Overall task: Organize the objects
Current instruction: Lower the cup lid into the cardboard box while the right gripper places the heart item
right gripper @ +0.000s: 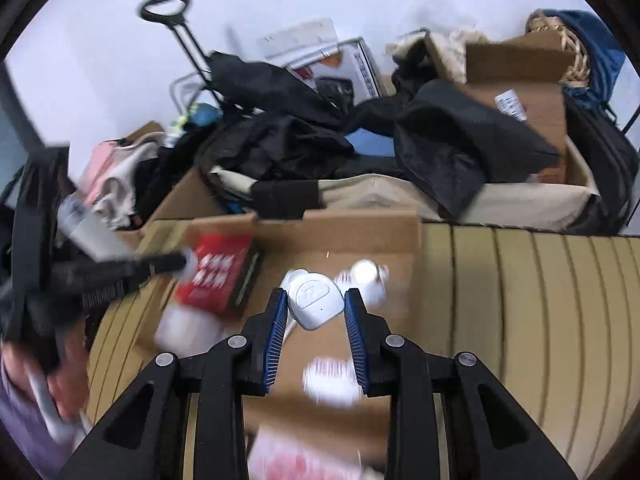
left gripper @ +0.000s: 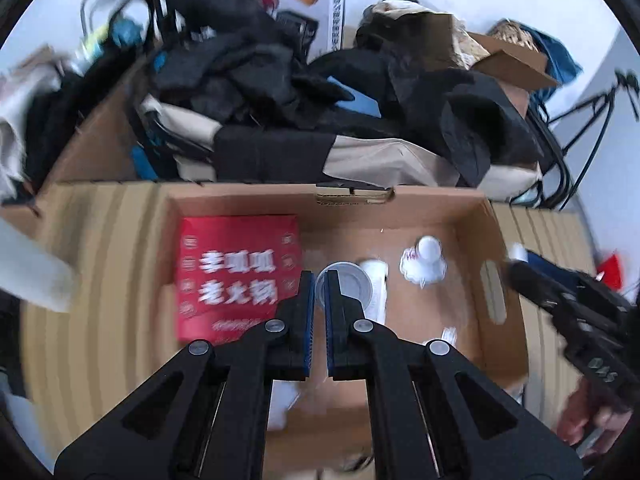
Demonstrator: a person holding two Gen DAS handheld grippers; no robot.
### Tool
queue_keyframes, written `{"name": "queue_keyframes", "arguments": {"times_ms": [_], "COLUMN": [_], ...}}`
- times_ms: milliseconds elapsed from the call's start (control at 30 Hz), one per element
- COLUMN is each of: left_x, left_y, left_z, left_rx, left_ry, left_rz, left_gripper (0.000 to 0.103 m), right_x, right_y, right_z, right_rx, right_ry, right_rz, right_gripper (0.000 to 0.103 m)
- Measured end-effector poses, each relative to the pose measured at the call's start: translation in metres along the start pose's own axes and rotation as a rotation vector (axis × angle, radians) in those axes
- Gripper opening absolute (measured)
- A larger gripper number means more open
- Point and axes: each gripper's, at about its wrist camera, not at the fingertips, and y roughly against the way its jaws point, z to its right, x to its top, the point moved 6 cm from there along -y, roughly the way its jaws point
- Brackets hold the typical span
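Observation:
An open cardboard box [left gripper: 460, 216] lies below both grippers. Inside it are a red box with white characters [left gripper: 236, 276], a round grey lid or cup [left gripper: 352, 284], a white tube [left gripper: 378, 288] and a small white bottle [left gripper: 426, 264]. My left gripper [left gripper: 318, 280] hovers over the box, jaws nearly closed with only a thin gap and nothing between them. My right gripper [right gripper: 316, 300] is shut on a white rounded plastic device [right gripper: 314, 300] above the same box [right gripper: 360, 232]. The red box [right gripper: 220, 272] shows at its left.
The box rests on a beige slatted surface [right gripper: 540, 300]. Behind it stands a pile of black clothes and bags [left gripper: 280, 80], more cardboard boxes [right gripper: 520, 92] and a trolley handle [right gripper: 166, 4]. The other gripper shows at the right edge of the left wrist view [left gripper: 568, 312].

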Motion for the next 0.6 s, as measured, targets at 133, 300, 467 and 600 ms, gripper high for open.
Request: {"name": "queue_keyframes", "arguments": {"times_ms": [133, 300, 467, 600], "left_x": [0.001, -0.006, -0.009, -0.018], "left_y": [-0.025, -0.039, -0.041, -0.003], "left_z": [-0.005, -0.007, -0.016, -0.016], "left_rx": [0.044, 0.079, 0.021, -0.005], "left_ry": [0.002, -0.065, 0.015, 0.018], "left_rz": [0.036, 0.046, 0.024, 0.022], "left_gripper": [0.002, 0.018, 0.029, 0.030], "right_x": [0.009, 0.002, 0.008, 0.011], "right_y": [-0.068, -0.097, -0.081, -0.053], "right_z": [-0.001, 0.023, 0.026, 0.019], "right_rx": [0.033, 0.000, 0.009, 0.028], "right_ry": [-0.021, -0.094, -0.073, -0.058], "right_rz": [-0.099, -0.130, -0.084, -0.070], "right_gripper": [0.032, 0.032, 0.048, 0.055]}}
